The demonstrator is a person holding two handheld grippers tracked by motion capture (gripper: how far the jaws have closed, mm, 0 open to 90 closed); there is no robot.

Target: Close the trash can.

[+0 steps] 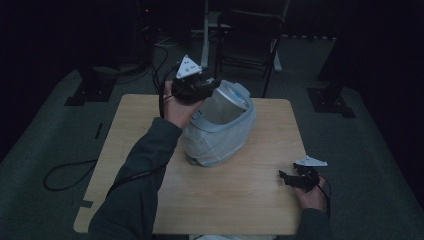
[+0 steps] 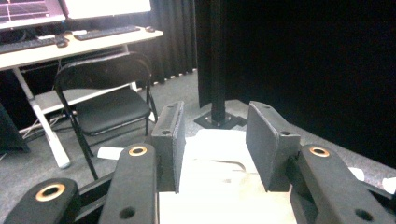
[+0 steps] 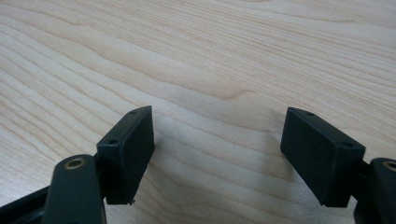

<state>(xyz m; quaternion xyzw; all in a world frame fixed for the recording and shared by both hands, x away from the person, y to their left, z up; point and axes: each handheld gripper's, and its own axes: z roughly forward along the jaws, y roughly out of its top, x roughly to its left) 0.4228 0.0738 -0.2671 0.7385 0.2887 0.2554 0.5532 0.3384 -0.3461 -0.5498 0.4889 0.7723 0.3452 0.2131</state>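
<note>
A pale bin lined with a white plastic bag (image 1: 220, 132) sits tilted in the middle of the wooden table (image 1: 250, 200), its mouth facing up and to the far left. My left gripper (image 1: 207, 90) is held up at the bin's far rim, its jaws apart. In the left gripper view, the left gripper (image 2: 215, 140) has the white bag (image 2: 219, 186) lying between and below its open jaws; whether they touch it I cannot tell. My right gripper (image 1: 286, 177) rests low at the table's front right. The right gripper (image 3: 217, 140) is open over bare wood.
A black folding chair (image 1: 250, 35) stands beyond the table's far edge, with black stand bases on the floor at both sides. The left gripper view has the chair (image 2: 107, 107), a desk with keyboards (image 2: 70, 42) and a black pole (image 2: 218, 70). A cable lies on the floor at left.
</note>
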